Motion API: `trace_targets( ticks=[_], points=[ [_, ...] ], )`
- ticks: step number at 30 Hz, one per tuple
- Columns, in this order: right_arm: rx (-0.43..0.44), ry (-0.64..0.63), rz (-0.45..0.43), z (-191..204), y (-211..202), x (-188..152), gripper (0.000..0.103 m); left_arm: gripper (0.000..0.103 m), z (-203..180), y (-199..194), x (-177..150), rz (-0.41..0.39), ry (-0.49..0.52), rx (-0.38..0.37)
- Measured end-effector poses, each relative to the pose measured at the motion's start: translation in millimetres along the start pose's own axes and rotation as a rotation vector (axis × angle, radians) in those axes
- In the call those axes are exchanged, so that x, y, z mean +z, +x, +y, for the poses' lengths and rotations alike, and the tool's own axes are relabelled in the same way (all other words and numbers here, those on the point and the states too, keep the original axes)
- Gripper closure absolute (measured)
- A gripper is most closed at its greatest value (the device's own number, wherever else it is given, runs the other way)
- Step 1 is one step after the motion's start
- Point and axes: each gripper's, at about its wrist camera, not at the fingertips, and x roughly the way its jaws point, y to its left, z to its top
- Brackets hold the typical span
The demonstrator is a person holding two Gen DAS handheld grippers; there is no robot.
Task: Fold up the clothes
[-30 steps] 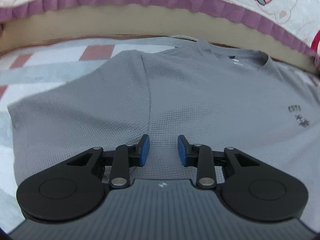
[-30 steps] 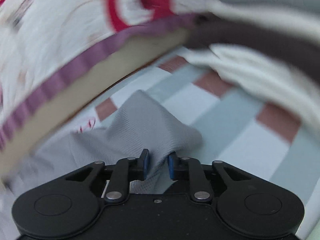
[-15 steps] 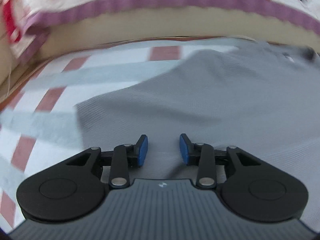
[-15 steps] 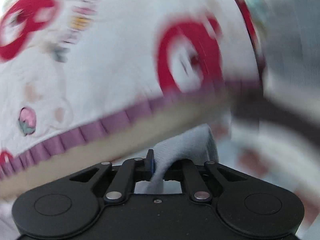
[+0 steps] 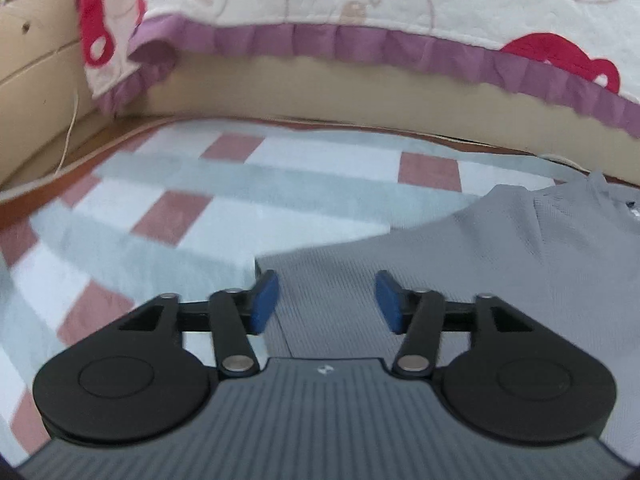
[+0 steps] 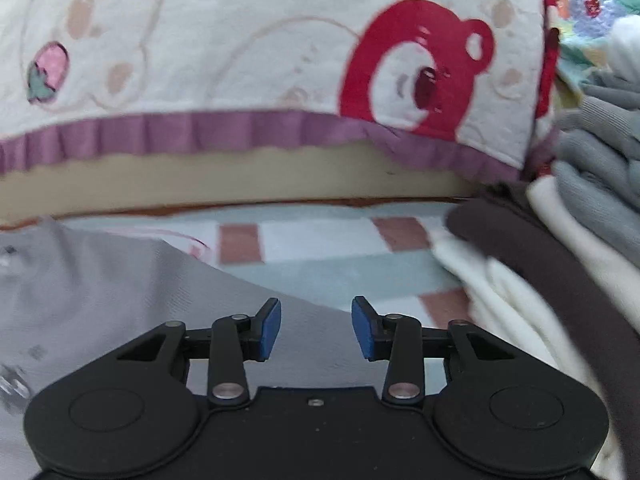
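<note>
Grey waffle-knit shirt point(image 5: 460, 272), flat on a checked mat point(image 5: 240, 200) of white, blue-grey and rust squares, sleeve edge between the left tongs point(image 5: 326, 300). Both left and right tongs point(image 6: 316, 330) spread wide, gripping nothing. Right of the shirt, folded cream, brown and grey clothes point(image 6: 560, 248), stacked.

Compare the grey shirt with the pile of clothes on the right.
The grey shirt lies spread flat in a single piece; the pile of clothes is stacked in folded layers. The shirt is one plain grey; the pile mixes cream, dark brown and grey. The shirt lies under both open grippers; the pile sits off to the right gripper's side. Both rest on the checked cover.
</note>
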Motion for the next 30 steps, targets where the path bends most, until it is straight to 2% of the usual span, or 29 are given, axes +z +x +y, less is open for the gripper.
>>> trace_targets(
  ticks=[4, 6, 9, 12, 14, 17, 18, 19, 20, 24, 26, 28, 30],
  points=[
    [0.118, 0.037, 0.036, 21.6, 2.0, 4.6, 0.053, 0.039, 11.4, 9.6, -0.1, 0.02, 0.028, -0.038],
    [0.144, 0.045, 0.061, 30.5, 3.9, 0.6, 0.053, 0.039, 19.4, 11.5, -2.0, 0.018, 0.01, -0.063],
    [0.161, 0.049, 0.096, 40.7, 8.6, -4.9, 0.053, 0.039, 36.5, 15.2, -3.8, -0.015, -0.105, -0.098],
    [0.178, 0.053, 0.131, 50.8, 13.2, -10.5, 0.051, 0.038, 50.5, 35.2, -2.6, 0.05, -0.229, -0.122],
    [0.189, 0.056, 0.154, 57.6, 16.3, -14.1, 0.051, 0.031, 47.3, 39.9, 0.5, 0.037, -0.221, -0.132],
    [0.206, 0.06, 0.189, 67.7, 21.0, -19.6, 0.048, 0.028, 38.1, 44.9, 3.8, 0.038, -0.191, -0.176],
    [0.212, 0.061, 0.201, 71.1, 22.5, -21.5, 0.045, 0.031, 34.0, 45.6, 4.1, 0.033, -0.172, -0.199],
    [0.217, 0.062, 0.213, 74.5, 24.1, -23.3, 0.044, 0.068, 27.7, 45.7, 3.7, 0.031, -0.122, -0.203],
    [0.22, 0.063, 0.218, 77.1, 24.9, -24.8, 0.043, 0.097, 20.7, 45.5, 3.2, 0.029, -0.063, -0.201],
    [0.212, 0.06, 0.206, 83.1, 23.0, -28.4, 0.042, 0.098, 19.5, 30.5, 10.8, -0.045, -0.025, -0.049],
    [0.207, 0.059, 0.199, 86.1, 22.1, -30.2, 0.042, 0.098, 37.4, 28.3, 15.1, -0.06, -0.121, -0.034],
    [0.203, 0.057, 0.193, 89.1, 21.2, -32.0, 0.041, 0.097, 39.5, 31.2, 13.2, -0.05, -0.115, -0.009],
    [0.198, 0.047, 0.188, 92.5, 20.1, -34.0, 0.04, 0.096, 28.9, 39.5, 5.6, -0.011, -0.063, 0.007]
  ],
)
